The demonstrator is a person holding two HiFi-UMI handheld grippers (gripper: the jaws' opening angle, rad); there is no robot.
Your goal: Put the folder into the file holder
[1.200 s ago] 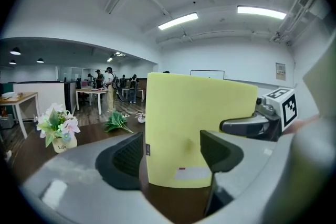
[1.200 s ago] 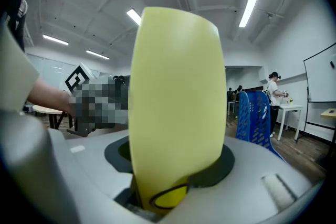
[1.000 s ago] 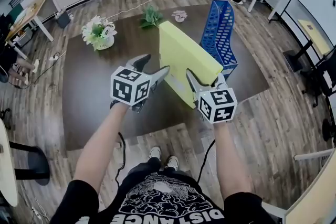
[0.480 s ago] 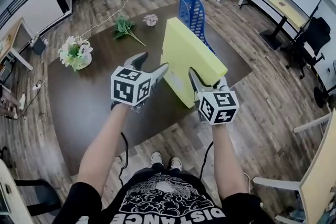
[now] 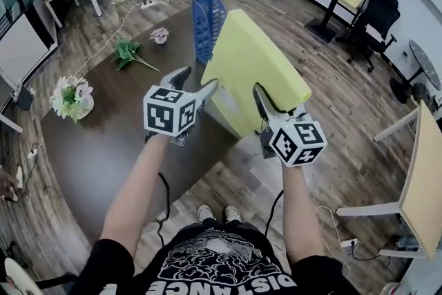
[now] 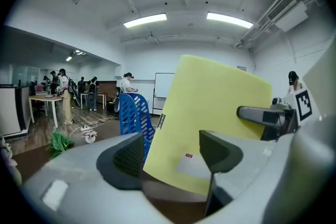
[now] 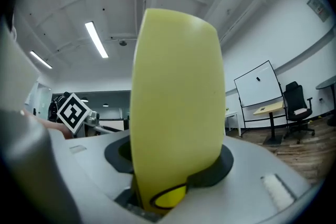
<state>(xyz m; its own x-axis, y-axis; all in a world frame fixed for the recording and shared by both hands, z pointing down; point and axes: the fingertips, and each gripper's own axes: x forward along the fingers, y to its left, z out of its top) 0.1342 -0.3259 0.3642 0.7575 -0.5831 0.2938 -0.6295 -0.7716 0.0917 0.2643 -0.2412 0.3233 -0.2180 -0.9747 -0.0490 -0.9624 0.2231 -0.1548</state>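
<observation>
A thick yellow folder (image 5: pixel 248 72) hangs tilted over the table's near right edge. My right gripper (image 5: pixel 276 103) is shut on its lower right end; in the right gripper view the folder's rounded spine (image 7: pixel 176 97) sits clamped between the pads of the right gripper (image 7: pixel 173 160). My left gripper (image 5: pixel 195 79) is open at the folder's lower left edge. In the left gripper view the folder's broad face (image 6: pixel 210 123) fills the space beyond the open left gripper (image 6: pixel 170 152). The blue mesh file holder (image 5: pixel 207 24) stands upright on the table behind the folder's left side, also visible as the file holder (image 6: pixel 134 115).
The dark brown table (image 5: pixel 103 141) carries a white flower pot (image 5: pixel 71 97), a green sprig (image 5: pixel 128 52) and a small pale object (image 5: pixel 160 34). A pale desk (image 5: pixel 421 176) stands to the right, an office chair (image 5: pixel 373 17) and a whiteboard behind. People (image 6: pixel 60 86) stand at the far desks.
Both grippers have carried the folder higher and turned it. The file holder, earlier to the right of the folder, now shows behind its left edge. The right gripper's grip is unchanged.
</observation>
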